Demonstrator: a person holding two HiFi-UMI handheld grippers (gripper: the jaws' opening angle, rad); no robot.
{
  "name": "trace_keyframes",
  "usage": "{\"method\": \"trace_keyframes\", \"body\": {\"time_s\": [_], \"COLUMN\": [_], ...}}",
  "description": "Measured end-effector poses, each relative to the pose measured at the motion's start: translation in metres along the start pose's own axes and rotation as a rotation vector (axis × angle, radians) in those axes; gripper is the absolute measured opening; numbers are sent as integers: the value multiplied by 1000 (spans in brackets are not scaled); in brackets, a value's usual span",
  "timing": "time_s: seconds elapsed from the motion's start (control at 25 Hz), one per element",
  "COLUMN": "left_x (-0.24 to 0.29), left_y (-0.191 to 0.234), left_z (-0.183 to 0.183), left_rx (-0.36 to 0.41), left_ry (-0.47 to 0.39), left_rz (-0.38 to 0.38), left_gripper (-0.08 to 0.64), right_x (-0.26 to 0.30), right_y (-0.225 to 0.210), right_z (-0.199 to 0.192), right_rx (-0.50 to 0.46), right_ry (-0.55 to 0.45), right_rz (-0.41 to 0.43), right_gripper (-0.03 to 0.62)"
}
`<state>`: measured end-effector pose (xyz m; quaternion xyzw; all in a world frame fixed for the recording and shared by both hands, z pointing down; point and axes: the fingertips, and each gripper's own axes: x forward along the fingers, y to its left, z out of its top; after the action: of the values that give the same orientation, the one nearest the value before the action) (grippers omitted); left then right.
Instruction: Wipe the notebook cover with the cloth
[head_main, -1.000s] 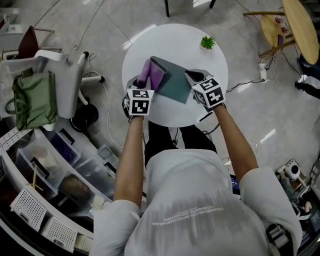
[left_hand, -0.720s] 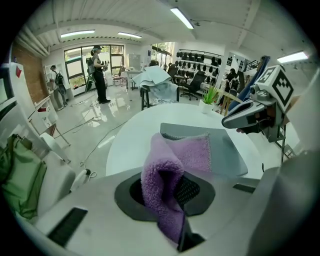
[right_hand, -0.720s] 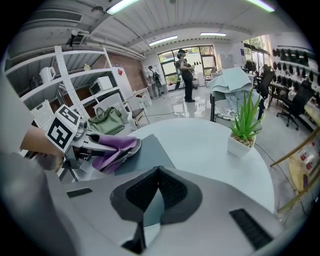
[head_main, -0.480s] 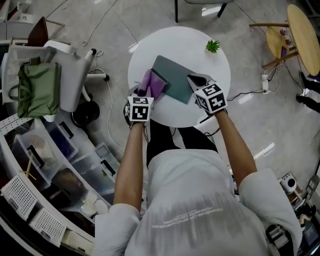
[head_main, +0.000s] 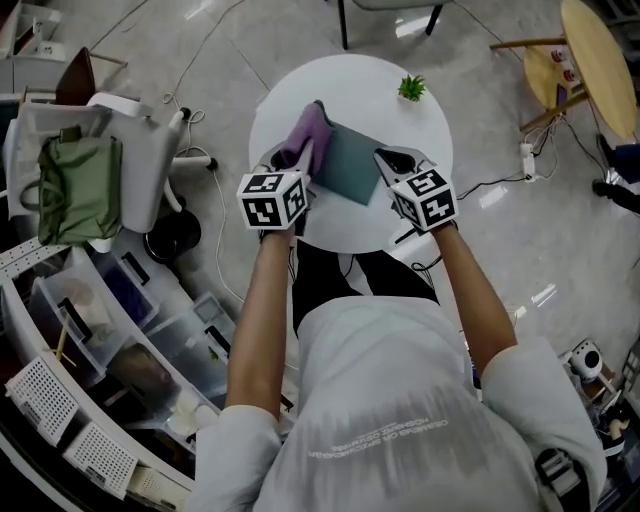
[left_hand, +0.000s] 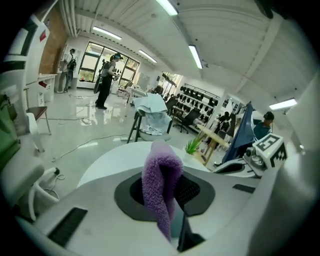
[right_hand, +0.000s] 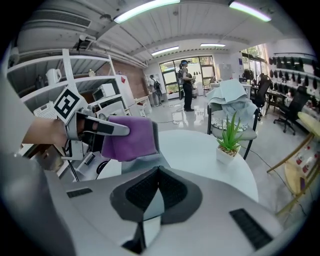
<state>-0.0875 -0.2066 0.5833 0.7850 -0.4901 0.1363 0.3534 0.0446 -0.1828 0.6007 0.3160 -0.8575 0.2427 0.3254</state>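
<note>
Left claw (head_main: 298, 170) is shut tight on the purple cloth (head_main: 306, 138), and the cloth pokes up between its jaws. That cloth sits on the left edge of the notebook (head_main: 350, 168) and seems to fold over it. The blue-green notebook is in the middle of the round white surface (head_main: 400, 125). Right claw (head_main: 388, 160) is shut on the notebook's right side, pinching a thin edge to hold it. I cannot tell if the notebook lies flat or is tipped up a bit.

I think the wiping is just at its start, since the cloth covers only the left edge and most of the cover is bare. Next, the cloth should slide to the right across the cover, pressed down softly, while the right claw holds the notebook firm so it does not slip.

Both claws are close to the near rim of the surface, so there is not much room to pull back that way. More bare room lies on the far side. A small green plant (head_main: 412, 87) stands at the far right, well apart from the notebook, so a wide swipe should stop before it.
</note>
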Motion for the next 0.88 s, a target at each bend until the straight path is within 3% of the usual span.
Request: {"method": "trace_keyframes", "body": {"time_s": [0.16, 0.24, 0.52, 0.88], "left_x": [34, 54, 80, 70], "left_y": [-19, -20, 7, 10], "left_z": [5, -3, -48, -62], "left_rx": [-124, -170, -24, 72], "left_ry": [-18, -8, 135, 158], "left_rz": [-112, -130, 69, 89], "left_gripper": [54, 54, 54, 54], "right_x": [-7, -10, -29, -27], "right_y": [-4, -3, -10, -15], "right_z": [-4, -7, -25, -26], "right_rx": [24, 28, 102, 93], "right_ry": [-4, -3, -7, 10], "right_rz": [-18, -25, -74, -76], "right_gripper": [2, 1, 1, 1]}}
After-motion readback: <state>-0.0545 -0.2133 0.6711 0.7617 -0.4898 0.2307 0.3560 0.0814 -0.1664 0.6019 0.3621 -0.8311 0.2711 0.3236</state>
